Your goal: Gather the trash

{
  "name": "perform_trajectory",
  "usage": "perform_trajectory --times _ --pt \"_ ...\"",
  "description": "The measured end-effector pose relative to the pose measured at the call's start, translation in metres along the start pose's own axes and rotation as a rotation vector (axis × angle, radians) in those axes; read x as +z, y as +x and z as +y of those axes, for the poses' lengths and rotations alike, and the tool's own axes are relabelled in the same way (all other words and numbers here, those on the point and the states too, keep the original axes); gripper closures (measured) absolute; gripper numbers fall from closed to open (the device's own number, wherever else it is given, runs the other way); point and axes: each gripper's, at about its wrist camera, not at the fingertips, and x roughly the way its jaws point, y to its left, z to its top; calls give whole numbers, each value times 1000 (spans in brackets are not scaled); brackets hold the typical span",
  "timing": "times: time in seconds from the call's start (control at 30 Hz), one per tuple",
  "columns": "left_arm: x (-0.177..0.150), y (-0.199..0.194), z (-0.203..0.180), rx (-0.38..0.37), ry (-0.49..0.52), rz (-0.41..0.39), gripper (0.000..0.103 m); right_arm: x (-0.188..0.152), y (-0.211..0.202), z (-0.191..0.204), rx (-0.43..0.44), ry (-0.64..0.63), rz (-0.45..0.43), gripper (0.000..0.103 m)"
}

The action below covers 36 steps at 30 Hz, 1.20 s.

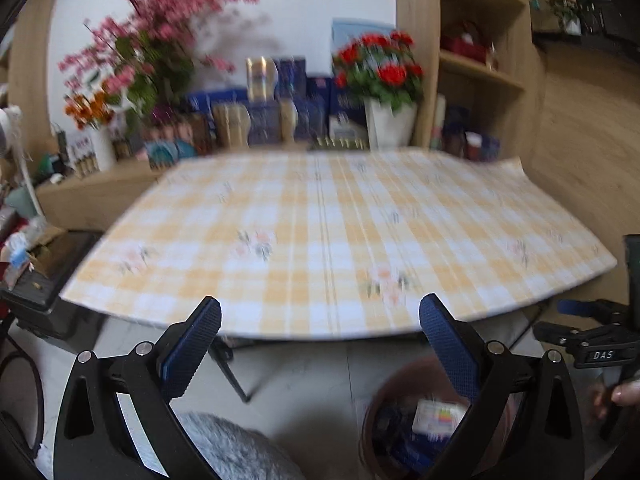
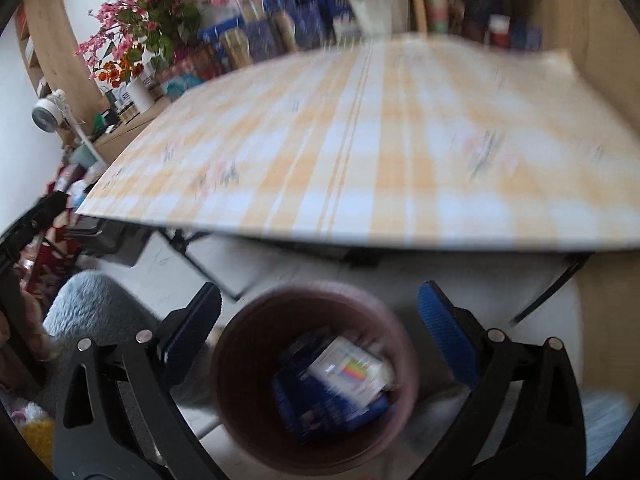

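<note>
Both sets of jaws stand wide with nothing between the pads. From my right gripper [image 2: 320, 332] I look down past its blue pads into a brown bin [image 2: 240, 360] on the pale floor, just in front of the near edge of the table [image 2: 400, 140]. Inside the bin lies the collected trash: a dark blue packet [image 2: 320, 404] with a white box bearing rainbow stripes [image 2: 352, 372] resting on top of it. Neither pad touches the bin's rim. A grey fluffy cushion [image 2: 92, 304] sits to the left of the bin.

From my left gripper [image 1: 320, 332] the same bin [image 1: 384, 392] shows low on the right, partly behind the right finger, with the striped box [image 1: 436, 420] visible inside. The grey cushion [image 1: 236, 448] lies at the bottom between the fingers. Ahead, the table [image 1: 320, 220] wears a yellow-and-white checked cloth with small flower prints. At the far side I see pink blossoms [image 1: 160, 20], red flowers in a white pot [image 1: 380, 68] and blue boxes [image 1: 296, 100]. Both views are blurred.
</note>
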Motion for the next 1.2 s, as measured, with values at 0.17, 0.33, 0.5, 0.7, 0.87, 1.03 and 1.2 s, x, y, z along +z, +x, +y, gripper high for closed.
perform_trajectory --times 0.17,0.33,0.5,0.7,0.87,1.03,1.2 --pt "57 -27 -15 39 48 -71 6 58 -58 2 -40 -25 -150 6" --pt "100 -69 -31 68 95 -216 6 105 -113 9 -62 -49 -263 6" --pt "130 -91 -46 93 125 -256 6 128 -150 18 -87 -77 -327 6" --pt "139 -102 -50 84 101 -242 6 133 -169 29 -83 -95 -350 6" --pt "140 -108 -54 85 110 -241 6 130 -176 35 -82 -99 -352 6" --pt "141 -111 -52 83 99 -242 6 128 -178 35 -77 -88 -354 6" --pt "142 -114 -54 90 97 -240 6 127 -178 35 -76 -89 -355 6"
